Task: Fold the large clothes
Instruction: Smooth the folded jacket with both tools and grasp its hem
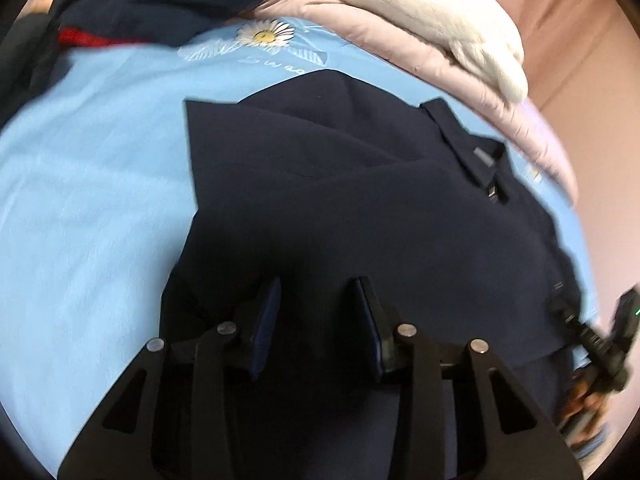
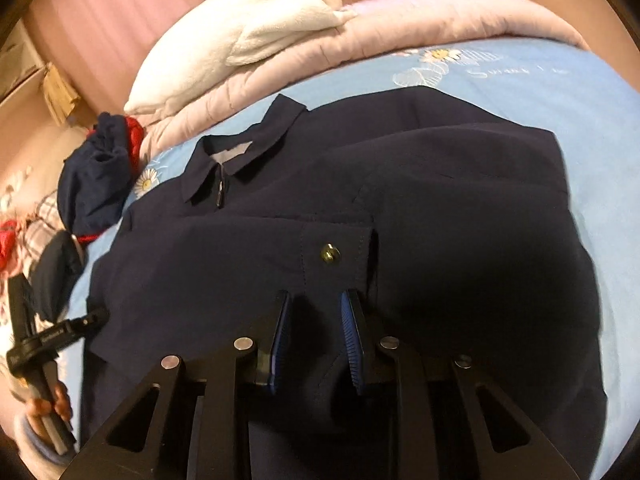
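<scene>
Hovering over the dark navy collared zip-front jacket point(image 1: 360, 208), the left claw point(image 1: 318, 292) has its two blue-padded fingers spread, with nothing between them. In the left wrist view the jacket lies partly folded on the light blue daisy-print bed sheet point(image 1: 88, 200), directly beneath and ahead of the claw. Its collar point(image 1: 464, 140) and zip pull sit ahead and to the right of the fingertips. Farther ahead, a pale pink quilted comforter point(image 1: 400, 36) carries a white fluffy blanket point(image 1: 432, 4). Ahead to the left lies a crumpled navy and red garment point(image 1: 160, 0). At the right edge, the other claw's black body shows only in part.

From the right wrist view, the right claw point(image 2: 316, 296) is likewise spread and grips nothing, poised just above the jacket. A brass snap button point(image 2: 330, 255) on a flap lies just ahead of the fingertips. The collar and zip sit ahead and to the left. Beyond the collar, the comforter and white blanket are piled at the far side of the bed. The navy and red garment lies off to the left, near a plaid cloth point(image 2: 40, 224). Low on the left, a hand point(image 2: 56, 400) holds the other claw's black handle.
</scene>
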A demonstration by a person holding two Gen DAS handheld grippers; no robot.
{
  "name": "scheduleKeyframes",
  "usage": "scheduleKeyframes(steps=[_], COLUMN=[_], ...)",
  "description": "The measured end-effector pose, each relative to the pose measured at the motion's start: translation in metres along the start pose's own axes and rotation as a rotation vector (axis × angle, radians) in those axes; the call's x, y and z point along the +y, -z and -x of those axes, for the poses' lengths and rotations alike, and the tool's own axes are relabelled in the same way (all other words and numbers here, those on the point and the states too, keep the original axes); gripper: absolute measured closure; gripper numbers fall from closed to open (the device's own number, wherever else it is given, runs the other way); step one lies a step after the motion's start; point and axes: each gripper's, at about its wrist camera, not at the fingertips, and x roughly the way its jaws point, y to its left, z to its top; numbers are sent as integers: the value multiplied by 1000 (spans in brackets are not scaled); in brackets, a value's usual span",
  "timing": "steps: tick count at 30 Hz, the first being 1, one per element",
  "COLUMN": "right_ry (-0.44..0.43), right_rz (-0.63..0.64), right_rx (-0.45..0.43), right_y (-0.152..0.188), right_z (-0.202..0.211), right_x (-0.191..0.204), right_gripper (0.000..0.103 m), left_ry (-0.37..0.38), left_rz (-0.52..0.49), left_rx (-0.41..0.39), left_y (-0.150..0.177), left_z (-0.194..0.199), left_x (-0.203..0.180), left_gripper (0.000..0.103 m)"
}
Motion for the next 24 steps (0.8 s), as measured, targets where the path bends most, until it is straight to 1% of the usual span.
scheduleKeyframes(steps=[1, 2, 3, 4, 5, 6, 7, 8, 10, 14, 15, 16, 17, 18, 19, 20, 22, 24], right_ry=[-17, -35, -49, -61, -65, -67, -66, -71, -61, -2, 12, 27, 39, 51, 56, 56, 59, 61], right_rz=[-12, -10, -2, 14, 23, 30, 35, 41, 57, 116, 129, 146, 163, 179, 193, 197, 210, 232], right_rx=[-3, -12, -18, -24, -26, -22, -15, -6, 17, 55, 61, 74, 86, 85, 79, 81, 81, 89], right_y=[4, 11, 18, 29, 37, 48, 60, 72, 97, 146, 157, 174, 183, 192, 207, 214, 231, 238], right_z=[10, 19, 30, 46, 52, 62, 72, 81, 95, 121, 126, 133, 136, 140, 149, 152, 164, 172], right_x=[-1, 1, 2, 1, 3, 0, -2, -5, -11, -19, -21, -22, -21, -22, -22, -22, -25, -24], right_gripper=[67, 64, 64, 64, 62, 58, 57, 57, 57, 57, 57, 57, 57, 56, 56, 52, 50, 46], left_ry=[46, 78, 95, 99, 101, 107, 122, 128, 146, 141, 130, 128, 122, 118, 122, 125, 122, 130], left_rz=[39, 59, 67, 70, 68, 64, 60, 59, 53, 8, -13, -32, -56, -88, -100, -112, -129, -135], left_rx=[3, 1, 0, 0, -5, -4, 5, 9, 33, 94, 112, 111, 97, 81, 83, 88, 87, 93], left_y=[3, 8, 15, 22, 30, 40, 55, 62, 93, 154, 176, 189, 202, 219, 229, 240, 259, 269], left_z=[10, 21, 33, 41, 52, 62, 75, 81, 97, 111, 115, 118, 125, 135, 140, 144, 155, 160], left_x=[6, 11, 14, 17, 21, 26, 33, 36, 46, 52, 53, 54, 53, 49, 48, 47, 46, 48], left_gripper=[48, 41, 28, 21, 20, 20, 20, 20, 20, 20, 20, 20, 20, 19, 17, 16, 16, 15])
